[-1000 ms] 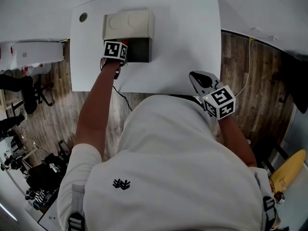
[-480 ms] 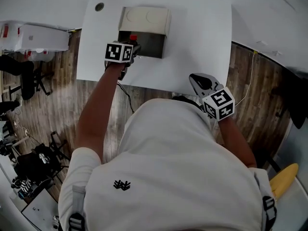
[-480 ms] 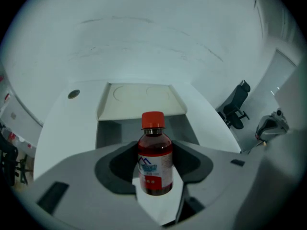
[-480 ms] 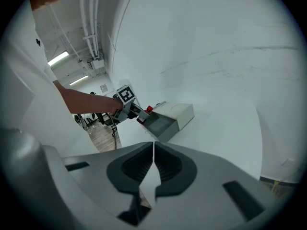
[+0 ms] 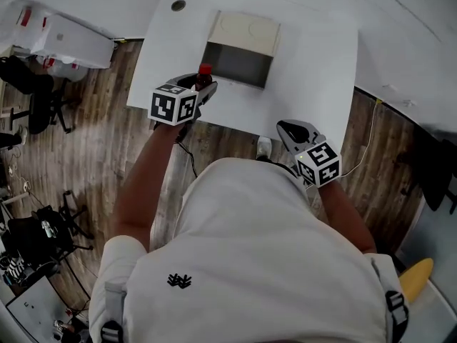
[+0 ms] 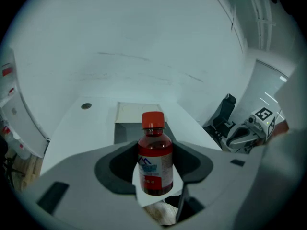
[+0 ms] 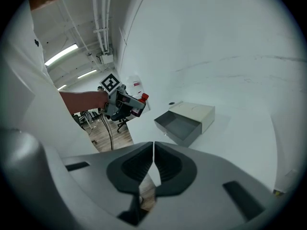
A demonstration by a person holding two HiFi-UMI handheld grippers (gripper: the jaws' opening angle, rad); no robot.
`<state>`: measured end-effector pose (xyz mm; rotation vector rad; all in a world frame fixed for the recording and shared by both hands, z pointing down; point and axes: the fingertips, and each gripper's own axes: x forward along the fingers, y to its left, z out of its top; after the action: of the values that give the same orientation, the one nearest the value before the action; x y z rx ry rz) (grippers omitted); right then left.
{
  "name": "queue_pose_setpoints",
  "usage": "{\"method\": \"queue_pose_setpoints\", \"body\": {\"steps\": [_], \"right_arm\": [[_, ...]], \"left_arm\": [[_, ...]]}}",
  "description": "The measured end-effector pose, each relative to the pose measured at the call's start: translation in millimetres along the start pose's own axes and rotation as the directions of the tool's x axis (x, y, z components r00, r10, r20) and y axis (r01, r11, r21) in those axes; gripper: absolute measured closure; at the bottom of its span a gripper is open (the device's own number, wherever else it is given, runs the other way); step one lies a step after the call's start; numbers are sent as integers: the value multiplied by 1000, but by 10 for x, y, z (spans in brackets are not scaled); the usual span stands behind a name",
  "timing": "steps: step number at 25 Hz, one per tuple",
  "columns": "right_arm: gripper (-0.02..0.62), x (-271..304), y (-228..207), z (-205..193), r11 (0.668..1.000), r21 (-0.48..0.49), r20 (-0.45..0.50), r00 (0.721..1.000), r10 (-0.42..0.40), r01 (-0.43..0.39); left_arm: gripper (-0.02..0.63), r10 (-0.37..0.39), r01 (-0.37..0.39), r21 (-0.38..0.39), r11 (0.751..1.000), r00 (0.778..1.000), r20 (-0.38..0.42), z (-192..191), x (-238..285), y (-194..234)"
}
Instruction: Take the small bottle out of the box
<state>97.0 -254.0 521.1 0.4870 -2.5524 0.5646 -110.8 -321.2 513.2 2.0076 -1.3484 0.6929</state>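
the bottle (image 6: 154,152) is clamped in the left gripper (image 6: 153,172) and is now raised out of the box (image 5: 246,33), just in front of it; removal is judged done. the right gripper (image 7: 153,166) is shut, empty.

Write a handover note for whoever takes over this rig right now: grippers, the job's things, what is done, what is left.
Left gripper: fingers closed on the small bottle, which is upright with its red cap on top.
Right gripper: fingers together, empty, off the near edge of the table.
Box: open on the white table, nothing visible in its dark inside.
Done: the bottle is out of the box, held in the air over the table's near-left edge.
Left: probably only to set the bottle down on a bare part of the table and let go.
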Motion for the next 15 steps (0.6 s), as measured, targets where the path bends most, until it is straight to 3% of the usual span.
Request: {"method": "queue_pose_setpoints", "body": {"steps": [8,15], "right_arm": [[585,195,564,-42,999,-14,3,1000,-28,28],[586,278,1078,-123,997,-30,1,998,-68,68]], "left_arm": [[380,-71,71,6,997,988,139,-274,-834,-148],[380,-113,106,48,993,972,206,-624,-1466,-255]]}}
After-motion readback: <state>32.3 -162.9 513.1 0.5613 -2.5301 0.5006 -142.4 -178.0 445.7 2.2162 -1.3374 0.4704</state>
